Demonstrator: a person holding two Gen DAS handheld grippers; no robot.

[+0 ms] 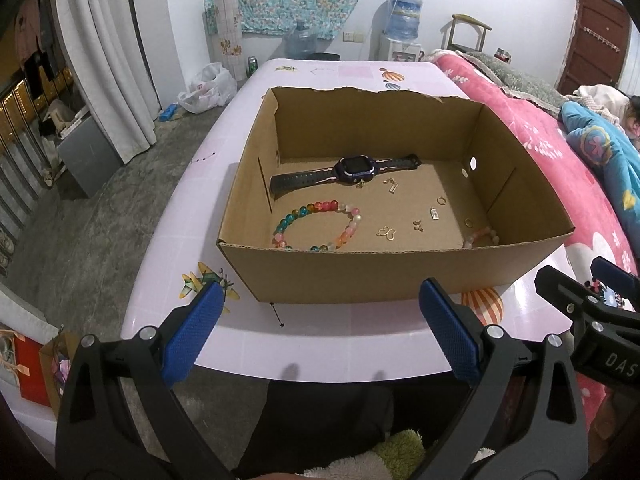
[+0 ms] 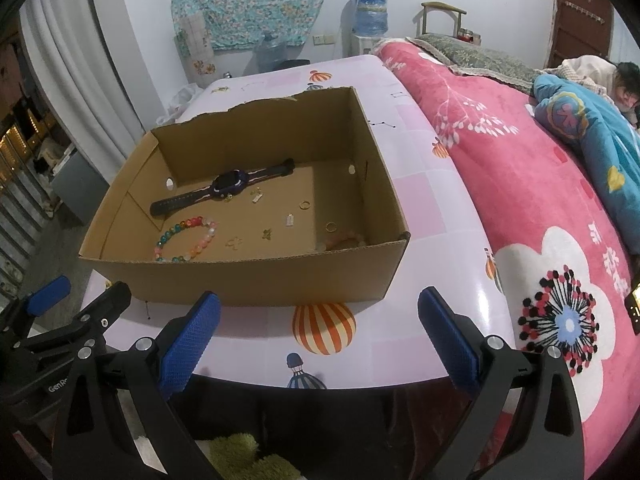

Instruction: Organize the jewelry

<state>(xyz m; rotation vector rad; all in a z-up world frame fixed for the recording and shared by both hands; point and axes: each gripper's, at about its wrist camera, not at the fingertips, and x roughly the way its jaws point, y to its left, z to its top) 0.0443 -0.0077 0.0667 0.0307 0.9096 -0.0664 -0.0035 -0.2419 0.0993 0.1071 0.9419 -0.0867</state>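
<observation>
An open cardboard box [image 1: 360,276] [image 2: 256,276] stands on the pink table. Inside lie a dark smartwatch [image 1: 344,172] [image 2: 224,188], a multicoloured bead bracelet [image 1: 316,224] [image 2: 186,240], a pink bead bracelet [image 1: 482,236] [image 2: 344,240] in the near right corner, gold rings [image 2: 305,205] and several small gold charms [image 1: 386,233]. My left gripper [image 1: 320,328] is open and empty in front of the box's near wall. My right gripper [image 2: 320,332] is open and empty, near the table's front edge, right of the left one.
The pink table [image 1: 352,332] [image 2: 420,200] has printed balloon pictures. A bed with a pink blanket [image 2: 540,220] borders its right side, with a person lying at the far right [image 2: 624,88]. The floor [image 1: 100,220] is to the left, with curtains and a plastic bag.
</observation>
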